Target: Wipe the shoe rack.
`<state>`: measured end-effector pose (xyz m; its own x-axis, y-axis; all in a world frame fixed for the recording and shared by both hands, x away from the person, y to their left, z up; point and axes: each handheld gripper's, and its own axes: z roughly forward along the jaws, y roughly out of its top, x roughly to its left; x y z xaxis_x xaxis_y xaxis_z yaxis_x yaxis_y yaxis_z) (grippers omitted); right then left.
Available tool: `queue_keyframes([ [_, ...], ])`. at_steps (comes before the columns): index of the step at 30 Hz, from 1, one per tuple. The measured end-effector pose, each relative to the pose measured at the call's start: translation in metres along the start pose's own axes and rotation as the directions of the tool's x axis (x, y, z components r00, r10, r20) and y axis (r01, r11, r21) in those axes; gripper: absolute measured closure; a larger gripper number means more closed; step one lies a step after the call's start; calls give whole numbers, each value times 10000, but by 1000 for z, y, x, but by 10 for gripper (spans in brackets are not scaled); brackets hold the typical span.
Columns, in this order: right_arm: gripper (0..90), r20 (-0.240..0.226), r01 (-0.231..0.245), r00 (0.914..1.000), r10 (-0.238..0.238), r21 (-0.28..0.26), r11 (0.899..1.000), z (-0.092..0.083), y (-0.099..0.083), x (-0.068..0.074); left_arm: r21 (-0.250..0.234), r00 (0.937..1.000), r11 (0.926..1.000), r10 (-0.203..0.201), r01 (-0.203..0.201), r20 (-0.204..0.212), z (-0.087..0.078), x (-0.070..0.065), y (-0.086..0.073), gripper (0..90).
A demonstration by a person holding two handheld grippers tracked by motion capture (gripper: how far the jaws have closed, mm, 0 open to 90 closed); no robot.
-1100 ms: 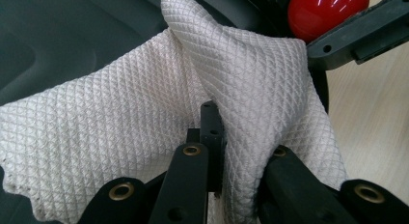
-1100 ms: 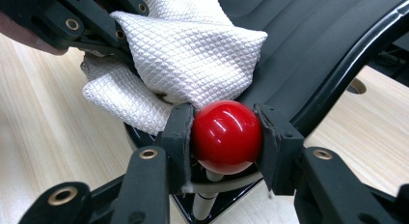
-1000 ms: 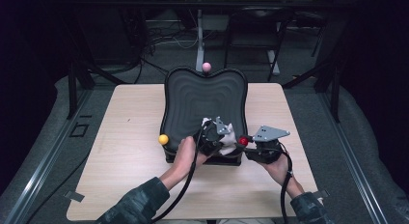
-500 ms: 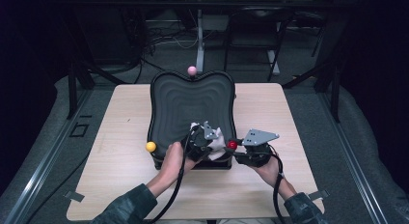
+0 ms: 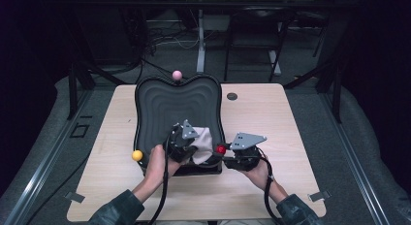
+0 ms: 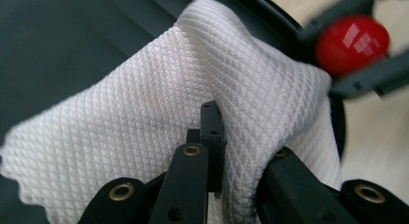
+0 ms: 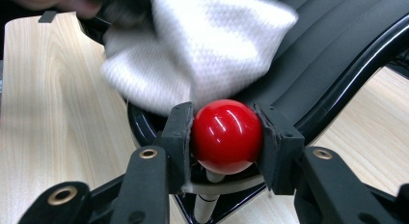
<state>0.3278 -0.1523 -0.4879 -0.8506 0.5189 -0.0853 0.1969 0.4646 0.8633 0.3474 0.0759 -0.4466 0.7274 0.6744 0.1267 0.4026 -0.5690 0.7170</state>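
Note:
A black ridged tray (image 5: 165, 104) lies on the wooden table, with knobs at its rim: a pink ball (image 5: 177, 75) at the far edge, a yellow ball (image 5: 137, 155) at the near left and a red ball (image 5: 221, 149) at the near right. My left gripper (image 5: 186, 142) is shut on a white waffle-weave cloth (image 6: 159, 118) pressed on the tray's near right part (image 6: 58, 45). My right gripper (image 7: 226, 134) is shut on the red ball (image 7: 226, 136), beside the tray rim (image 7: 347, 84); the cloth (image 7: 193, 55) lies just beyond it.
The wooden table (image 5: 271, 123) has bare room to the right of the tray and along its left side. A small dark round disc (image 5: 232, 96) lies on the table at the far right of the tray. Dark frames and cables stand beyond the table's far edge.
The tray, with both grippers on it, has slid left and toward the person across the table. The cloth stays under my left gripper.

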Motion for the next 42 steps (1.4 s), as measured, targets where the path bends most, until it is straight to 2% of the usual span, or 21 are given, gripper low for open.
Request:
queue_keyframes([
  [3, 601, -29, -34, 10000, 34, -20, 10000, 0, 0, 0, -211, 9989, 9998, -79, 69, -454, -3, 15, 15, 862],
  [4, 601, -37, -31, 10000, 31, -42, 10000, 0, 0, 0, -342, 9982, 9992, -236, 218, -556, -3, 20, 21, 862],
  [6, 601, -33, -23, 10000, 23, 11, 10000, 1, 0, 1, -452, 9952, 9988, -215, 172, -958, -3, 29, 32, 862],
  [8, 601, -39, -10, 10000, 10, 27, 10000, 1, 1, 1, -559, 9880, 9984, -98, 12, -1540, -4, 38, 45, 862],
  [11, 601, -77, -26, 10000, 25, -104, 9999, 3, 1, 1, -821, 9785, 9963, -423, 261, -2018, -3, 57, 63, 862],
  [15, 601, -110, -21, 9999, 21, 2, 10000, 2, 1, 1, -805, 9667, 9952, -739, 557, -2450, 7, 75, 85, 861],
  [20, 600, -48, -8, 10000, 7, -114, 9999, 3, 1, 2, -619, 9566, 9961, -781, 632, -2809, 24, 83, 106, 861],
  [25, 600, -79, 10, 10000, -10, -67, 10000, 2, 1, 2, -466, 9533, 9961, -852, 749, -2897, 34, 86, 116, 861],
  [26, 600, -72, 10, 10000, -11, -61, 10000, 2, 1, 2, -389, 9547, 9962, -863, 784, -2846, 35, 87, 117, 861],
  [31, 600, -50, 44, 10000, -44, -76, 10000, 3, 0, 2, -397, 9526, 9946, -1029, 955, -2865, 36, 92, 122, 860],
  [34, 600, -27, 51, 10000, -51, -71, 10000, 3, 0, 2, -401, 9487, 9939, -1097, 1024, -2964, 36, 96, 126, 859],
  [40, 600, -15, 75, 10000, -75, -86, 9999, 3, 0, 2, -534, 9403, 9870, -1609, 1518, -3000, 39, 105, 135, 856],
  [42, 600, -32, 46, 10000, -46, -87, 10000, 3, 0, 2, -586, 9404, 9838, -1791, 1694, -2889, 42, 107, 138, 854],
])
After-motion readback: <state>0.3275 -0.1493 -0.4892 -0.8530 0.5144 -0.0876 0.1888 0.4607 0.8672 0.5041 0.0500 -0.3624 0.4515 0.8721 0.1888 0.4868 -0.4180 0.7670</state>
